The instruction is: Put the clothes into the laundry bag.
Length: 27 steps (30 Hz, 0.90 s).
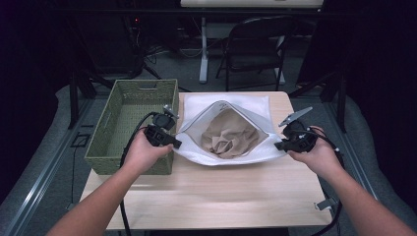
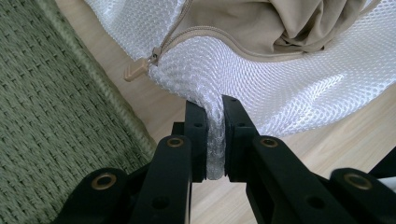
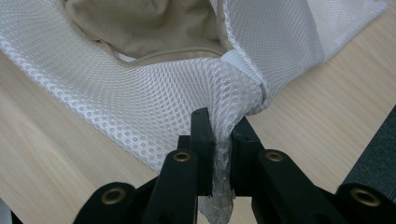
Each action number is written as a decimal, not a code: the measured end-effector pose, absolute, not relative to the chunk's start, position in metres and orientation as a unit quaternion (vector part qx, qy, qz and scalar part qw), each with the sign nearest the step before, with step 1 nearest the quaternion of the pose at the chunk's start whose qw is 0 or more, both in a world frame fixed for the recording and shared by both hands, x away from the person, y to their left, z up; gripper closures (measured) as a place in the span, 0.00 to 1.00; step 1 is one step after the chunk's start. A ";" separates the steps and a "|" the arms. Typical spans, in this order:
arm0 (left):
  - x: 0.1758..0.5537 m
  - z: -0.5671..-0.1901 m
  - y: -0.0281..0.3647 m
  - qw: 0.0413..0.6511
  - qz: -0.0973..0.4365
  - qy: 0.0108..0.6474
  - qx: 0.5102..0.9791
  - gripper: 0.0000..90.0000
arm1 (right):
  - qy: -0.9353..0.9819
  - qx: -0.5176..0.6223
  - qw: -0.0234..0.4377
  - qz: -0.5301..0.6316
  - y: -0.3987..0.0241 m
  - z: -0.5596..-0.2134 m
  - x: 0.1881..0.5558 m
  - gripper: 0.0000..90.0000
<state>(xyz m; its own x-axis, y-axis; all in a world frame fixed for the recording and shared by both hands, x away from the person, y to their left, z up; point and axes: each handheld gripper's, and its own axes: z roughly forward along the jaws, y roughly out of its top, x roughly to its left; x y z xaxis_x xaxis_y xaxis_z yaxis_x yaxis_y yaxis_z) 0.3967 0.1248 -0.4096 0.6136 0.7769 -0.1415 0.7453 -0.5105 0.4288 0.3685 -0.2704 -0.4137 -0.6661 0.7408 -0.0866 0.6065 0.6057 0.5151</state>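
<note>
1. One white mesh bag [image 1: 231, 147] lies on the wooden bench [image 1: 221, 196], its zippered mouth held wide between two grippers.
2. One crumpled beige cloth [image 1: 227, 135] sits inside the bag, seen through the open mouth.
3. The left gripper [image 1: 173, 143] has its jaws pinched on a fold of mesh at the bag's left edge; in the left gripper view the netting [image 2: 215, 140] is squeezed between the two black jaws.
4. The right gripper [image 1: 279, 145] has its jaws clamped on a bunched fold at the bag's right edge, just below a white seam tab [image 3: 240, 65].
5. One beige zipper pull [image 2: 135, 70] hangs at the mouth's left end.
6. One green woven basket [image 1: 110, 142] stands on the bench, just beside the bag's left side.
7. One dark folding chair [image 1: 255, 46] stands beyond the bench.
</note>
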 end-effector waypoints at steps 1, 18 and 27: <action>0.398 -0.408 0.125 0.229 0.034 0.439 0.868 0.92 | 0.884 0.382 0.146 0.225 -0.271 -0.411 0.370 0.92; 0.419 -0.387 0.133 0.238 0.049 0.458 0.855 0.92 | 0.874 0.395 0.170 0.225 -0.269 -0.384 0.390 0.92; 0.427 -0.380 0.135 0.236 0.052 0.463 0.853 0.92 | 0.868 0.406 0.178 0.225 -0.269 -0.378 0.398 0.92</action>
<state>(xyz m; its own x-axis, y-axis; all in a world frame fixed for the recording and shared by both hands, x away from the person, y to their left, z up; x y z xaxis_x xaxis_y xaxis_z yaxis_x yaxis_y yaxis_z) 0.4273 0.1346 -0.3797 0.5668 0.8136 -0.1300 0.7648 -0.4609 0.4501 0.3985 -0.2685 -0.3776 -0.6076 0.7840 -0.1270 0.6241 0.5702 0.5342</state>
